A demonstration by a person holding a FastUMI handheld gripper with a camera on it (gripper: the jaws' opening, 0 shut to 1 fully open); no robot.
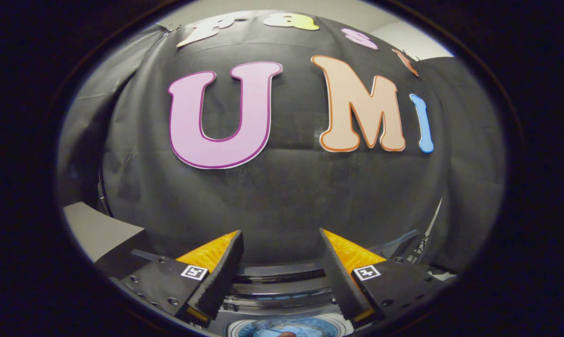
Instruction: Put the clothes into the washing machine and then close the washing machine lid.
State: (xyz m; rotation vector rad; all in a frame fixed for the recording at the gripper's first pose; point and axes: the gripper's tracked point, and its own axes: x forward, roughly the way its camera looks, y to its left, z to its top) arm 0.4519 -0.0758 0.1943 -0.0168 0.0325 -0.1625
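gripper [281, 255] is seen with its two fingers spread wide apart, nothing held between them. a square marker tag [194, 272] is carried on the body behind the left finger, another marker tag [366, 272] on the body behind the right one. washing machine [282, 299] is found just below and between the fingers, its curved top edge and banded rim crossing the gap between them. lower down, the round drum opening [286, 327] is glimpsed, bluish and shiny inside; a small reddish bit sits at its lowest visible part, too little of it shown to say what it is. whether the lid is up or down cannot be told, and clothes cannot be made out. booth wall [282, 201], a black cloth, is seen well beyond the fingers, rising behind the machine and wrapping round both sides. a pale grey flat surface [99, 231] is seen off to the left of the left finger, beside the cloth. a thin pale strip [436, 215] is seen past the right finger at the cloth's edge.
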